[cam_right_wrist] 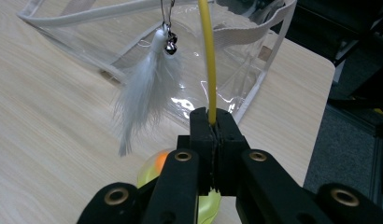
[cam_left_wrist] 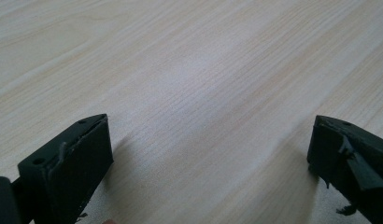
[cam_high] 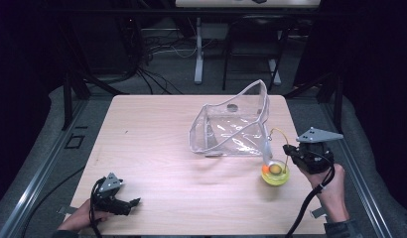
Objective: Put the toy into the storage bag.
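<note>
A cat toy stands at the table's right front: a yellow-green translucent ball base (cam_high: 275, 174) holding an orange ball (cam_high: 265, 169), with a thin yellow wand (cam_high: 277, 131) arching up from it. A white feather (cam_right_wrist: 145, 93) and a small bell (cam_right_wrist: 171, 44) hang from the wand's end. My right gripper (cam_high: 288, 148) is shut on the wand (cam_right_wrist: 209, 60) just above the base (cam_right_wrist: 149, 171). A clear plastic bag (cam_high: 230, 130) with pale trim lies open just behind the toy. At the table's front left my left gripper (cam_high: 135, 202) rests low, its jaws (cam_left_wrist: 210, 135) wide apart over bare wood.
The wooden table (cam_high: 157, 148) ends close to the right of the toy. Beyond its far edge are dark chair and stand legs (cam_high: 198, 59) and cables on the floor. A cable (cam_high: 303, 213) trails from the right gripper toward the front edge.
</note>
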The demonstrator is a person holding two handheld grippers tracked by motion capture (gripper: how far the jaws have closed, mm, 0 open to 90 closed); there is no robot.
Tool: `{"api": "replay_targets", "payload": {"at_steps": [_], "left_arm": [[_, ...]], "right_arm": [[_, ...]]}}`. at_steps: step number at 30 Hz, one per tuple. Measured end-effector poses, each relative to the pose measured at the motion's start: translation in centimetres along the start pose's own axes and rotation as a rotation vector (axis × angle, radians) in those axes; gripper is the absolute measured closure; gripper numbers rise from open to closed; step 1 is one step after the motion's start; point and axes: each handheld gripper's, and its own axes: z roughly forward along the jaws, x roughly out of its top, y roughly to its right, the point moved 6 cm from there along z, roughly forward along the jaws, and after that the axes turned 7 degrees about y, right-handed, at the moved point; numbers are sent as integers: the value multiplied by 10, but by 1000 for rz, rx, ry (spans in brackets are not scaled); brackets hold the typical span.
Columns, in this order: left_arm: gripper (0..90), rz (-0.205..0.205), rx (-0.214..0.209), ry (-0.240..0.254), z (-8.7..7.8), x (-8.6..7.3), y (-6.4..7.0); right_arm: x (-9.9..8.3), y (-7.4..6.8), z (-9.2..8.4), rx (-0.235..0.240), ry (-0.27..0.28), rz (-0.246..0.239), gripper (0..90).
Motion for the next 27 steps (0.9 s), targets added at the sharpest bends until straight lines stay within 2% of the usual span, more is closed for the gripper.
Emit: {"api": "replay_targets", "payload": {"at_steps": [17,23,27], "left_arm": [[0,0,0,0,0,0,0],[0,1,0,0,0,0,0],[0,-1,1,1,0,0,0]], "right_arm": [[13,35,-6,-58,-71,-3,883],[20,50,-6,-64,-132,16,883],[23,55,-5,-63,-157,14,883]]}}
